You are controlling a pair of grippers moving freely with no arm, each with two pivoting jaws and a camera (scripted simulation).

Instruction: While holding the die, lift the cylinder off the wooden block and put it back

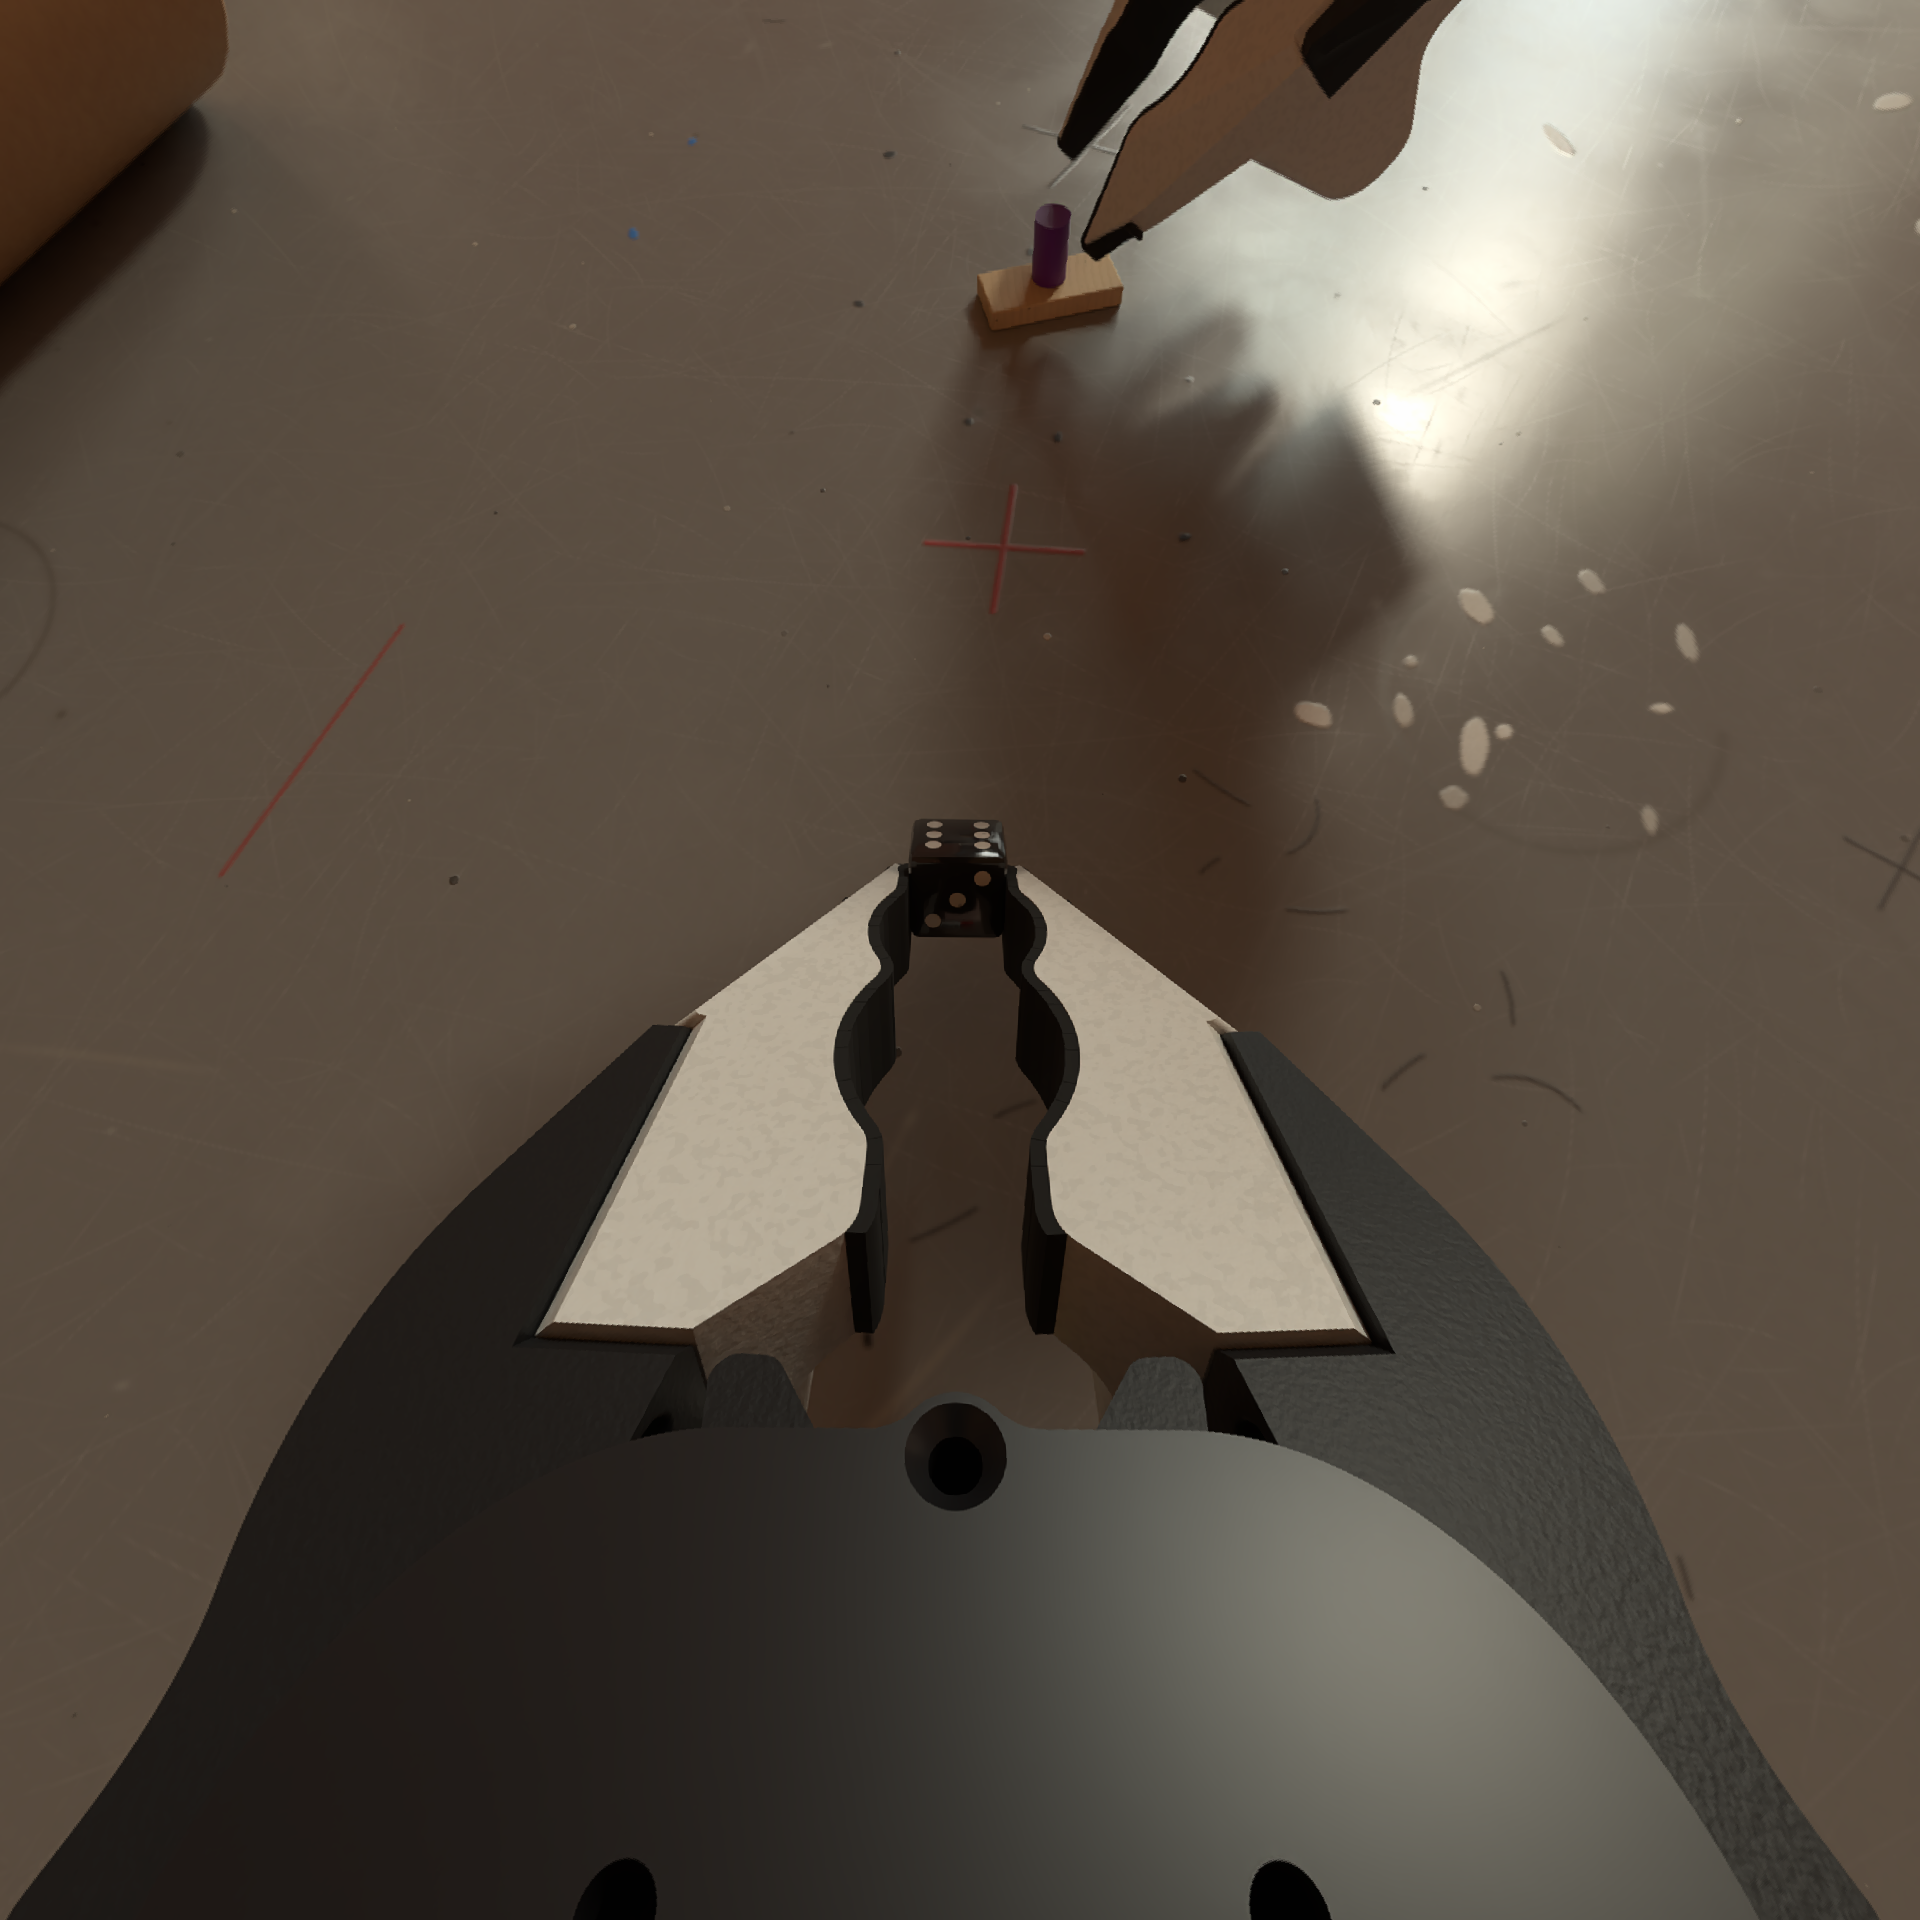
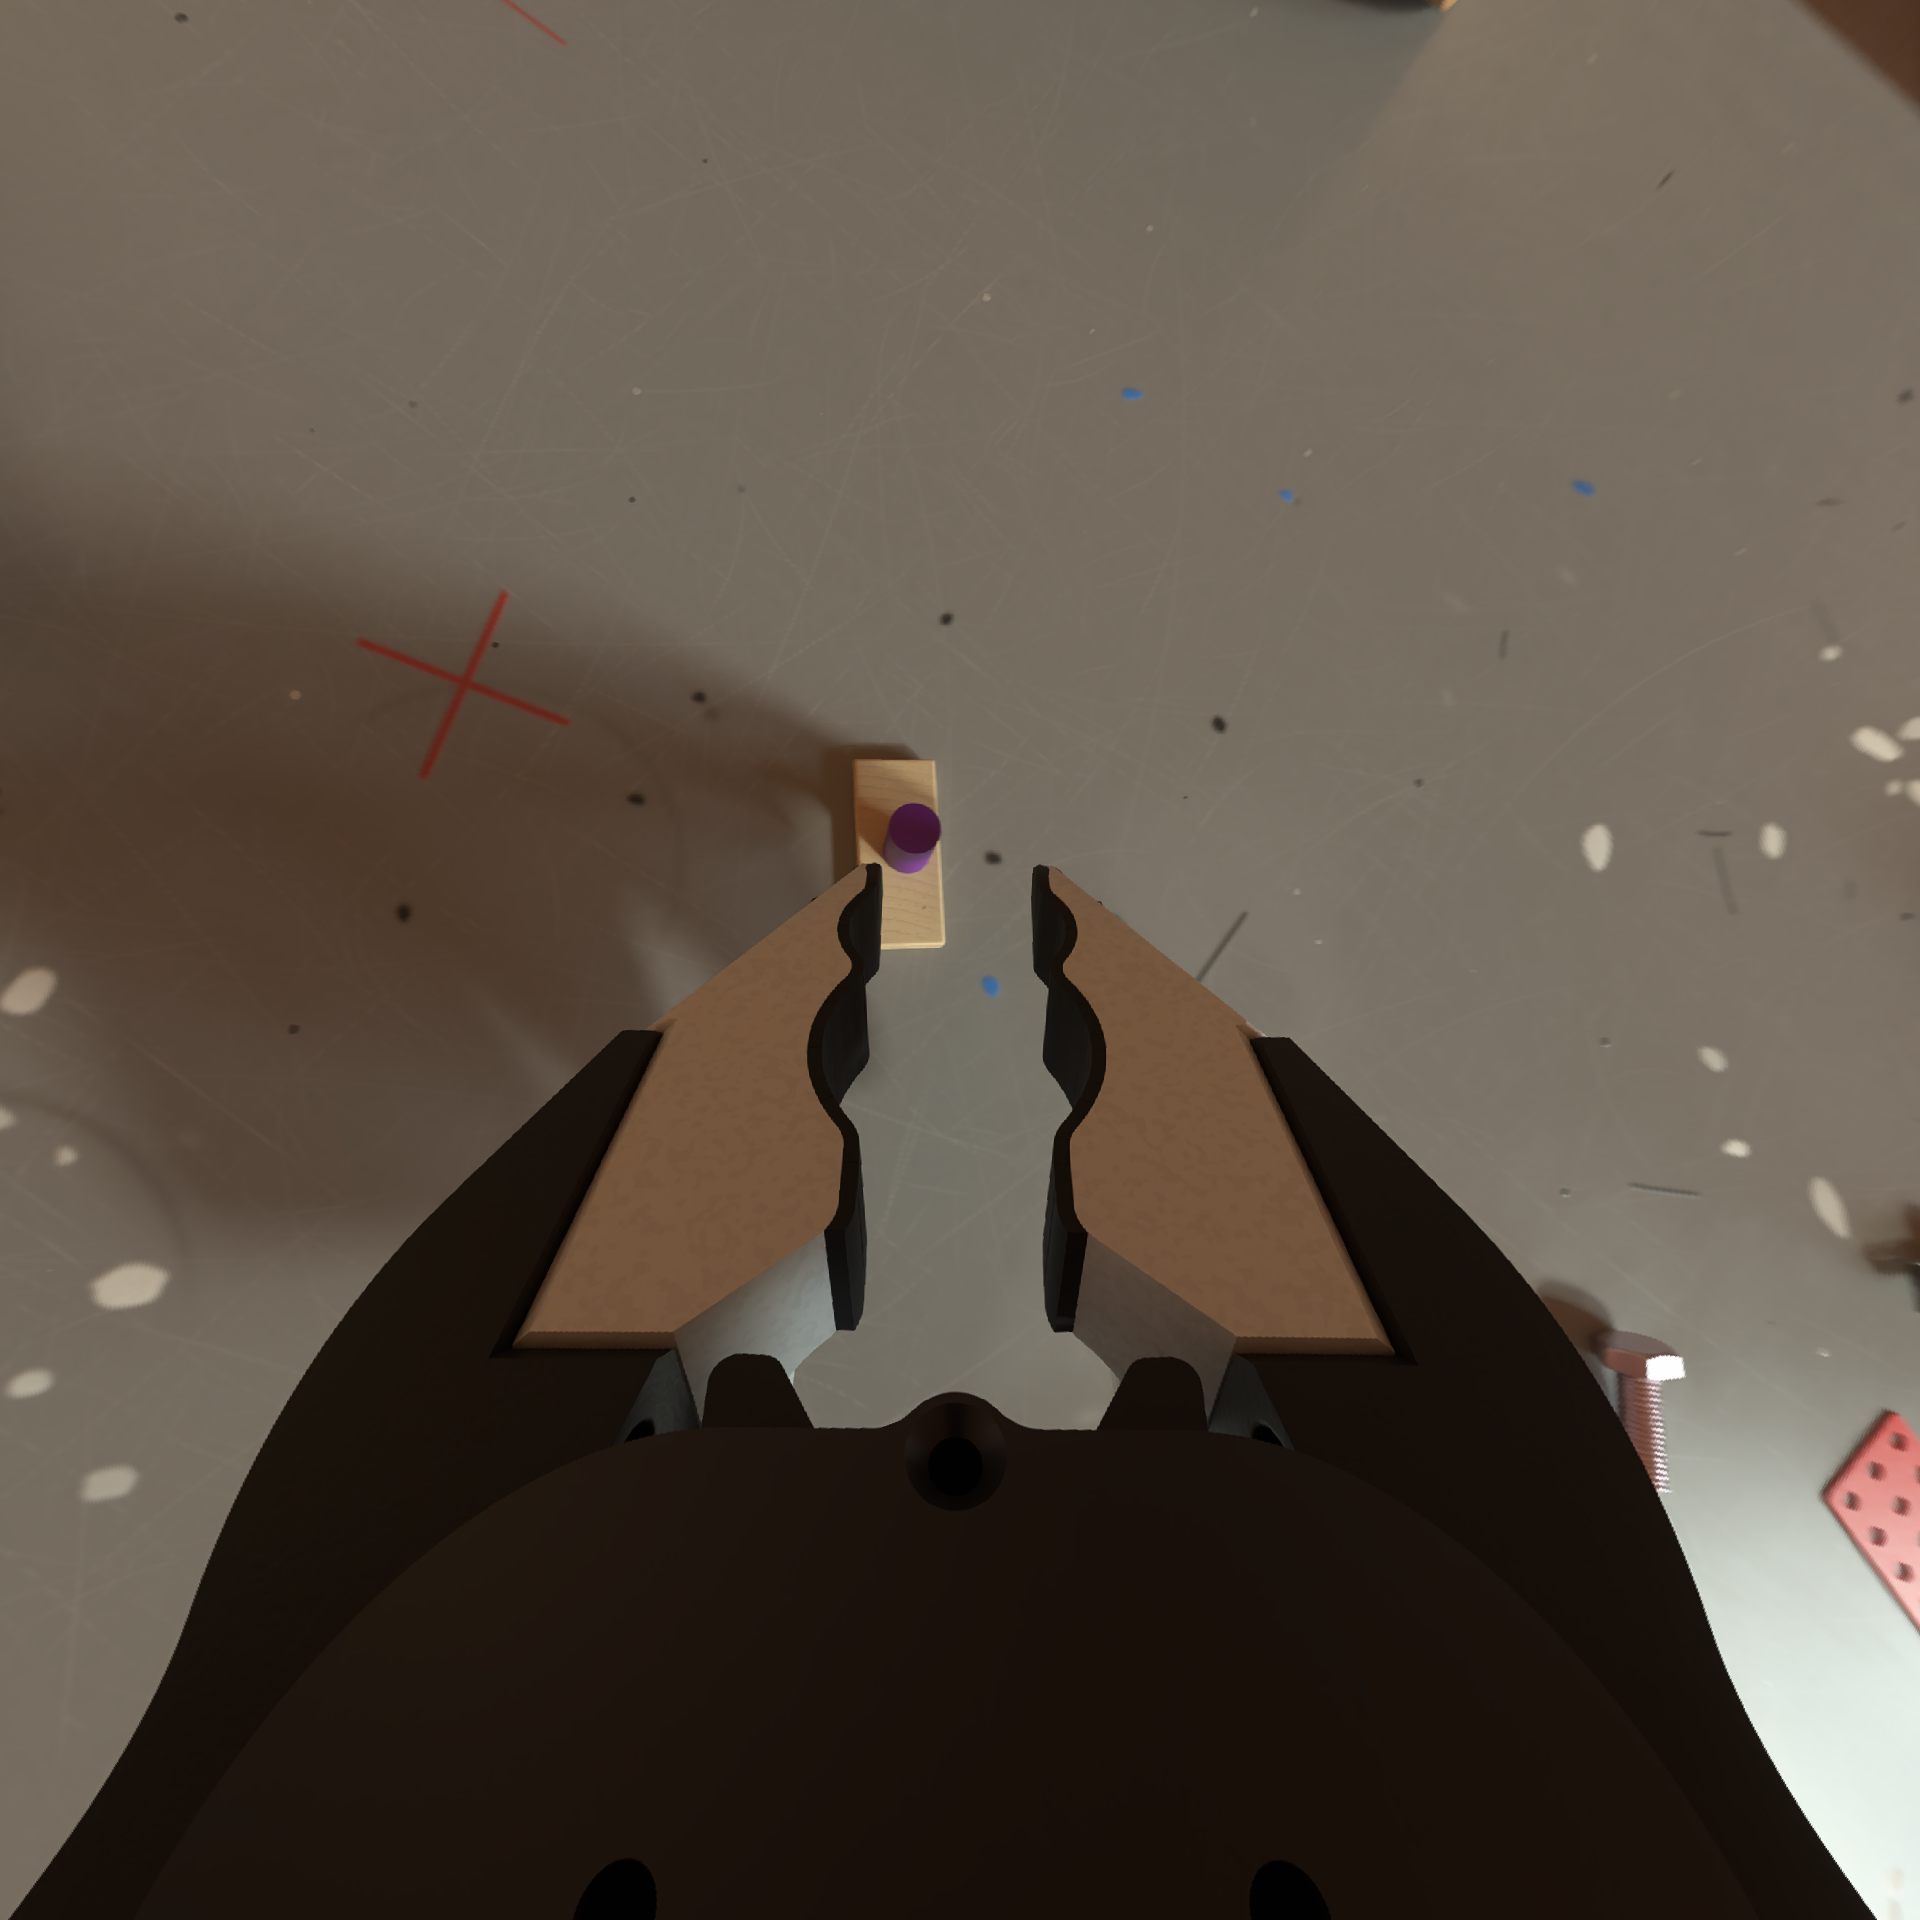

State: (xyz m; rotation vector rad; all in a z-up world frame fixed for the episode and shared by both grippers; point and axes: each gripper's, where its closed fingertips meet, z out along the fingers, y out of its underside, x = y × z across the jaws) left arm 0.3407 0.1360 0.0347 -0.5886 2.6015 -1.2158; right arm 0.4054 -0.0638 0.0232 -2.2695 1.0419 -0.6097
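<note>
My left gripper (image 1: 957, 883) is shut on a black die (image 1: 958, 879) with white pips, held at the fingertips above the table. Far ahead a purple cylinder (image 1: 1050, 245) stands upright on a small wooden block (image 1: 1049, 298). My right gripper (image 1: 1086, 192) hovers over it from the upper right, open. In the right wrist view the right gripper (image 2: 956, 883) is open and empty, looking down on the cylinder (image 2: 912, 834) and the block (image 2: 902, 904). The cylinder lies just beyond the left fingertip (image 2: 871, 883), not between the fingers.
A red cross mark (image 1: 1003, 548) lies on the grey table between the die and the block; it also shows in the right wrist view (image 2: 462, 683). A brown box corner (image 1: 94, 125) sits far left. A bolt (image 2: 1647, 1403) and a red perforated plate (image 2: 1886, 1507) lie at the right.
</note>
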